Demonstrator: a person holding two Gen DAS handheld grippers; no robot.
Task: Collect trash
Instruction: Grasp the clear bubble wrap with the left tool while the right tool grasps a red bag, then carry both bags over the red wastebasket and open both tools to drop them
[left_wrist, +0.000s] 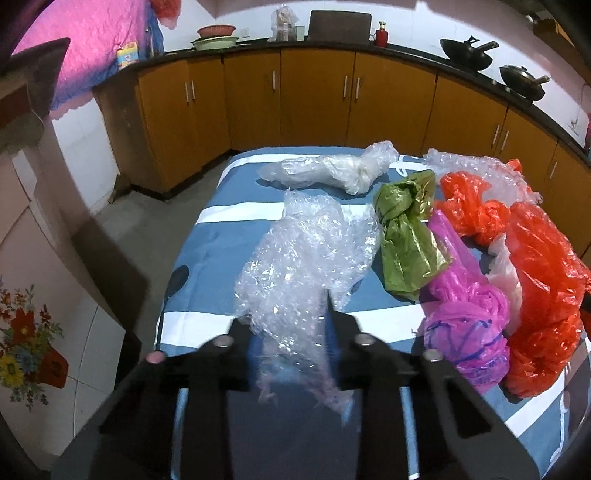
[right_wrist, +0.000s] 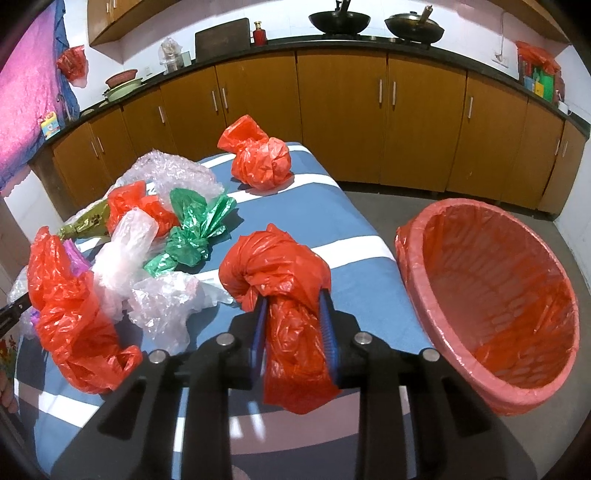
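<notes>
A sheet of clear bubble wrap (left_wrist: 303, 251) lies on the table with the blue and white striped cloth (left_wrist: 218, 236). Its near end runs between the fingers of my left gripper (left_wrist: 286, 314), which is shut on it. A knotted red plastic bag (right_wrist: 273, 269) is clamped between the blue pads of my right gripper (right_wrist: 291, 306), over the table's right edge. Just to the right stands a round bin with a red liner (right_wrist: 491, 295), tilted in view and showing nothing inside. Loose on the cloth are a white bag (left_wrist: 332, 171), an olive bag (left_wrist: 406, 229), a magenta bag (left_wrist: 465, 317) and a shiny green bag (right_wrist: 192, 232).
More red bags (left_wrist: 546, 295) (right_wrist: 258, 158) and crumpled clear plastic (right_wrist: 162, 302) crowd the table's middle and far end. Brown kitchen cabinets (right_wrist: 340, 110) curve behind, with two woks (right_wrist: 340, 20) on the counter. Grey floor (left_wrist: 129, 229) lies between table and cabinets.
</notes>
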